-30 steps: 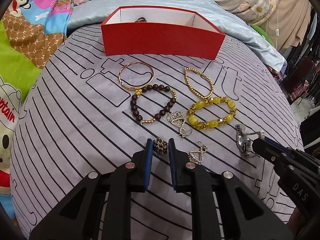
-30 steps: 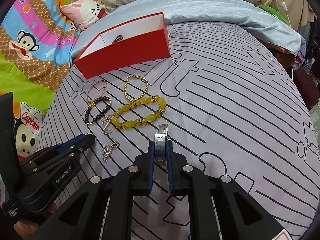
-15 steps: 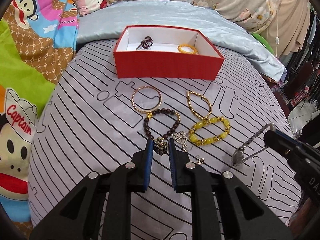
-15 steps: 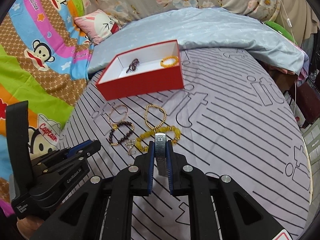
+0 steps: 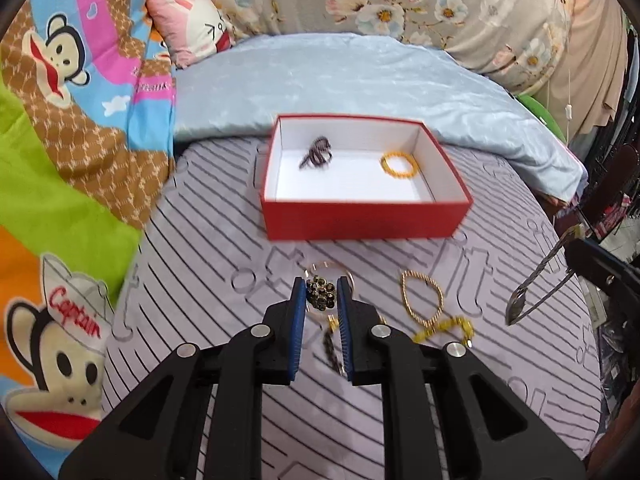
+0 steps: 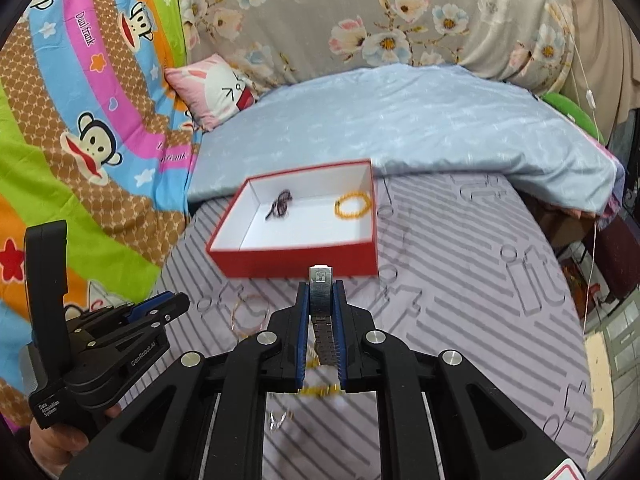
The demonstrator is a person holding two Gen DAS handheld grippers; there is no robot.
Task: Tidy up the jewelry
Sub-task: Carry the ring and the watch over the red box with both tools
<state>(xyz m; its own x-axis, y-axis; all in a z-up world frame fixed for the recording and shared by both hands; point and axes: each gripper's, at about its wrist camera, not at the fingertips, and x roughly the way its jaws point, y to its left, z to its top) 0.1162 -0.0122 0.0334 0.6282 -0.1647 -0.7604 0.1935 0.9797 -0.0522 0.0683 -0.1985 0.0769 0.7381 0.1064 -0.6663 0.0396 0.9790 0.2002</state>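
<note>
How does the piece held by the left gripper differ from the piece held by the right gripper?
The left gripper pinches a small dark beaded cluster; the right gripper pinches a silver metal link band. The cluster is compact and sits between the pads; the band is long and hangs below them. Both are clamped and lifted off the striped sheet.

A bed with a grey striped sheet (image 5: 200, 264); a pale blue quilt (image 5: 360, 80) behind; floral fabric (image 6: 400, 12); cartoon monkey blanket (image 6: 80, 120); pink pillow (image 5: 192, 28)

Two bracelets (image 5: 399, 165) in box (image 5: 364, 218)
</note>
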